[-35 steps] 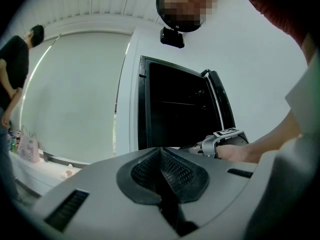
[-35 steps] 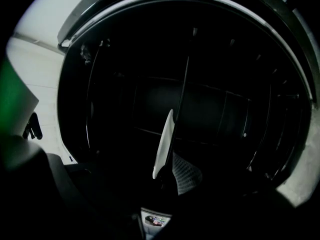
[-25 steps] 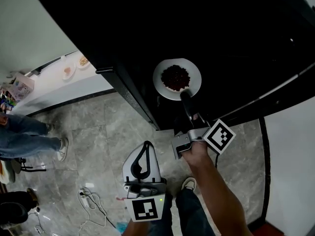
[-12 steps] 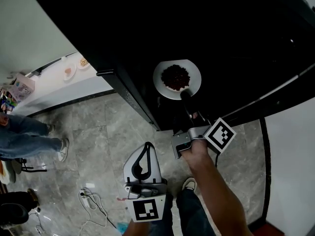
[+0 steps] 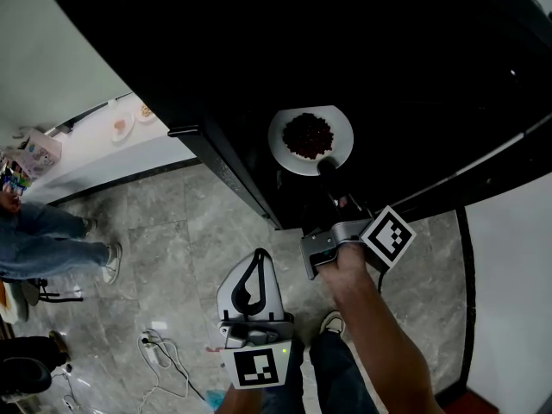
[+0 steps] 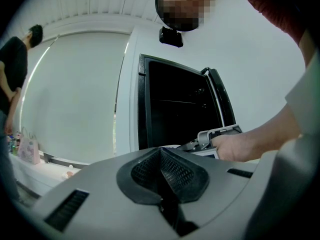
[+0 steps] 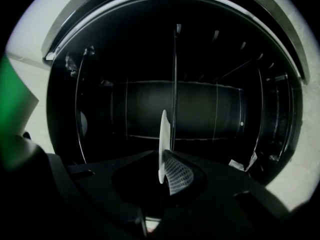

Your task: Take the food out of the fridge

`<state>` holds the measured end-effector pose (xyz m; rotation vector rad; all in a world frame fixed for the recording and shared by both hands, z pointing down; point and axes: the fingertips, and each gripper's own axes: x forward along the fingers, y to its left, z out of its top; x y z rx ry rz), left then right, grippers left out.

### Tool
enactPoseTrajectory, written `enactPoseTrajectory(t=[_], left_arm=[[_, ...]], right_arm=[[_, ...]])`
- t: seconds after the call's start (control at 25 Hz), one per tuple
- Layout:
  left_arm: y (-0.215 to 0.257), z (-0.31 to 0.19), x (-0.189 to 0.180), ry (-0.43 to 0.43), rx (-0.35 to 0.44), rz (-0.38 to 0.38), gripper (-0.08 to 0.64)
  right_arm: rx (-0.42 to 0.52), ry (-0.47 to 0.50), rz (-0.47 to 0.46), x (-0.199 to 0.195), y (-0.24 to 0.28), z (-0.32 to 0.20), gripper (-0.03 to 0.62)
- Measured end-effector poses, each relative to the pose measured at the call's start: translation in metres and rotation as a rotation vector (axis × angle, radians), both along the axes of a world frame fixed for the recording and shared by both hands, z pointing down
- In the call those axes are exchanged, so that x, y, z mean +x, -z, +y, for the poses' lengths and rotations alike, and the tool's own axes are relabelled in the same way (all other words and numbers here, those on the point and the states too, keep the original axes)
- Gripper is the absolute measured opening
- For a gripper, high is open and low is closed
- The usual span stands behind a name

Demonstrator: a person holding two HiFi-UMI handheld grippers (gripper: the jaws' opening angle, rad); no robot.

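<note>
2 grippers are out. The right gripper (image 5: 325,167) (image 7: 162,170) has its jaws clamped on the near rim of a white plate (image 5: 289,150) (image 7: 162,133). The plate carries dark food (image 5: 308,135) just ahead of the jaws, inside the black fridge (image 5: 388,59). The left gripper (image 5: 256,259) (image 6: 161,170) hangs beside it, jaws pressed together on nothing.

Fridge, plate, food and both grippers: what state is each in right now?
fridge: door open, interior dark.
plate: gripped at its rim, in the fridge opening.
food: dark heap, on the plate.
right gripper: shut on the plate's rim.
left gripper: shut, empty, outside the fridge.
</note>
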<state>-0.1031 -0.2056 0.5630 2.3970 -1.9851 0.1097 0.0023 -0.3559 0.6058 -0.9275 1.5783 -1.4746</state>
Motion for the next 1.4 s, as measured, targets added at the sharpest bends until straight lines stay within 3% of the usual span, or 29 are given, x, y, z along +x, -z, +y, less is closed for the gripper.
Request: enactPoseTrajectory(t=[0.88,1.4], left_arm=[[-0.001,-0.009,-0.011,0.007,0.008,-0.007,0.014],[-0.002,-0.035,-0.019,0.021,-0.002,-0.005,0.014]], right_arm=[[-0.034,-0.016,-0.066,0.000,0.003,0.007,0.038],[-0.083,-0.012,-0.027,0.010,0.007,0.026,0.034]])
